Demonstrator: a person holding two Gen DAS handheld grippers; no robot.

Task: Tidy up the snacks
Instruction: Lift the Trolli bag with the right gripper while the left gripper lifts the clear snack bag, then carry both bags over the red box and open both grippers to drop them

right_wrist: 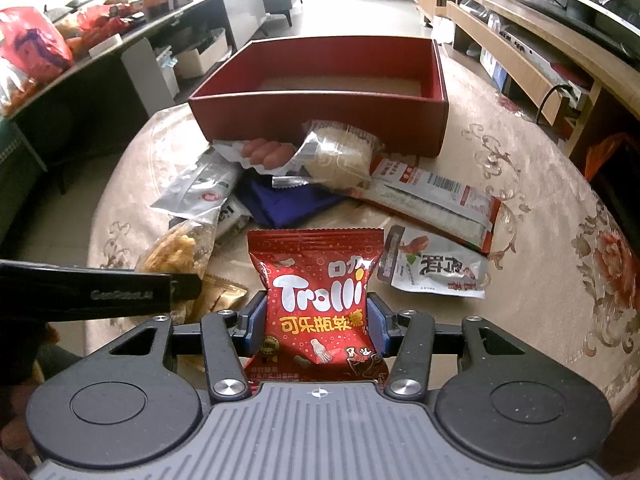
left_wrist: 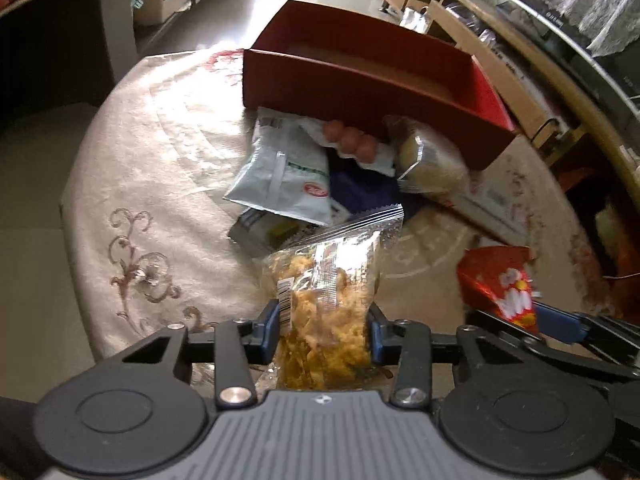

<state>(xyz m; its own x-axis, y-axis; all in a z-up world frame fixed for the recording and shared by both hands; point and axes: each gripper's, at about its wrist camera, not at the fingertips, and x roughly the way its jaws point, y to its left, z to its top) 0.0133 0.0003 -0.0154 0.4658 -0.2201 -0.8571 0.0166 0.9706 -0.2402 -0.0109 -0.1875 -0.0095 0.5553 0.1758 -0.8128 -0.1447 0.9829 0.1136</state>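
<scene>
Here a round table (right_wrist: 520, 208) under a beige cloth with floral embroidery fills the middle of a tiled living room. On the left a dark counter (right_wrist: 80, 52) carries red bags and clutter, with open shelving below it; on the right runs a long wooden TV unit (right_wrist: 520, 40) with a lace-covered screen on top.

At the table's far side stands an open red box (right_wrist: 320, 120), its pale floor bare where visible. Against its near wall lies a heap: a pale green packet (right_wrist: 200, 188) at left, a sausage pack (right_wrist: 264, 152), a rice cake (right_wrist: 340, 152) in clear wrap, a blue pouch (right_wrist: 288, 204) underneath, then a long red-and-white packet (right_wrist: 436, 204) and a white pouch (right_wrist: 436, 268) to the right. This heap sits between both grippers and the box.

The left gripper (left_wrist: 323, 328) is clamped on a clear bag (left_wrist: 324, 280) of yellow crisps, held upright above the near table edge. Just beside it, the right gripper (right_wrist: 317, 320) has its jaws closed on a red Trolli bag (right_wrist: 316, 292), also upright, near the white pouch.
</scene>
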